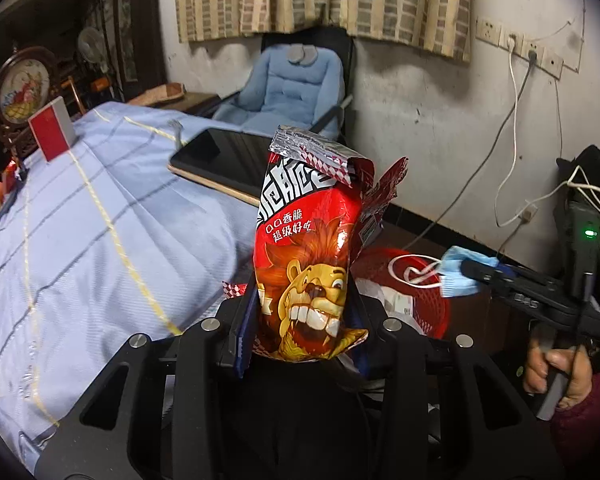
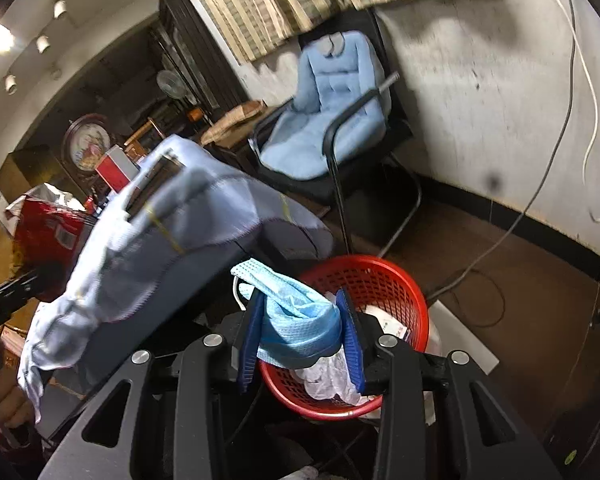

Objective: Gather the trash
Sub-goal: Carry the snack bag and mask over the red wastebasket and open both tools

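Note:
My left gripper (image 1: 302, 320) is shut on a red snack bag (image 1: 312, 248) with a lion on it, held upright above the table edge. The bag also shows at the left of the right wrist view (image 2: 48, 224). My right gripper (image 2: 300, 324) is shut on a crumpled blue face mask (image 2: 296, 312) and holds it over the near rim of a red mesh trash basket (image 2: 384, 276). The basket holds white paper and plastic. In the left wrist view the basket (image 1: 412, 272) sits behind the bag, with the mask (image 1: 458, 270) and right gripper (image 1: 472, 270) above it.
A table under a light blue cloth (image 1: 100, 220) carries a dark tablet (image 1: 224, 156) and a red and white box (image 1: 54, 132). A chair with a blue cushion (image 2: 332, 120) stands by the wall. Cables (image 2: 500, 240) trail over the brown floor.

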`<move>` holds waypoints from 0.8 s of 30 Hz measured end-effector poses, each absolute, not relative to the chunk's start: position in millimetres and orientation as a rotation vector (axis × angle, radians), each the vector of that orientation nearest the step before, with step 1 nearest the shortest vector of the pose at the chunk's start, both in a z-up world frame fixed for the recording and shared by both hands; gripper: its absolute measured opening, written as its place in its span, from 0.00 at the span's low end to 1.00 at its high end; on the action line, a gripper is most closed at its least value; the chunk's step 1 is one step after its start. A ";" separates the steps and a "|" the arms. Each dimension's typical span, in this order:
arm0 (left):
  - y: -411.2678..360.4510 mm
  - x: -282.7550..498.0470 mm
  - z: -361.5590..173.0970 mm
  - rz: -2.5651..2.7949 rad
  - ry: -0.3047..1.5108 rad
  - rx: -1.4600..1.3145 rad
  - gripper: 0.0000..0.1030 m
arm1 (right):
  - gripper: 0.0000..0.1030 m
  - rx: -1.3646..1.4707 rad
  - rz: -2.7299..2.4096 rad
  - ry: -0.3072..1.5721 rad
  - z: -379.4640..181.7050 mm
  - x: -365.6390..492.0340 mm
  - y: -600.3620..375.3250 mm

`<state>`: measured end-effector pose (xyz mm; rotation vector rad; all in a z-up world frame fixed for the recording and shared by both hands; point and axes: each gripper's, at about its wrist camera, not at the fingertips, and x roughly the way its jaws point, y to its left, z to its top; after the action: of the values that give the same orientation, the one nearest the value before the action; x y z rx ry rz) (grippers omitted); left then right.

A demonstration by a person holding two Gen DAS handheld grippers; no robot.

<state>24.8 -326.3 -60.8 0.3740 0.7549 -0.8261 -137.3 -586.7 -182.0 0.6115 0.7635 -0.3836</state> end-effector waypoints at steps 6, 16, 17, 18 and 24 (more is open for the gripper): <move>-345.1 20.7 -77.1 -0.856 0.777 0.422 0.39 | 0.58 0.672 -0.431 0.814 -213.1 -135.9 -598.1; -393.7 5.0 -104.3 -0.967 0.830 0.508 0.39 | 0.62 0.667 -0.504 0.676 -168.4 -181.6 -613.5; -399.3 2.8 -107.4 -0.978 0.833 0.517 0.39 | 0.62 0.663 -0.511 0.661 -163.8 -186.4 -614.6; -407.6 -0.3 -112.0 -0.995 0.839 0.532 0.39 | 0.62 0.660 -0.516 0.650 -160.2 -189.8 -615.0; -447.2 -11.1 -140.9 -1.046 0.882 0.592 0.39 | 0.63 0.649 -0.538 0.615 -150.3 -203.3 -619.4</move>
<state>-11.1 -447.2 -140.9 0.5919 0.8822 -1.0463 -203.3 -619.4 -150.3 0.6495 0.6150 -0.5384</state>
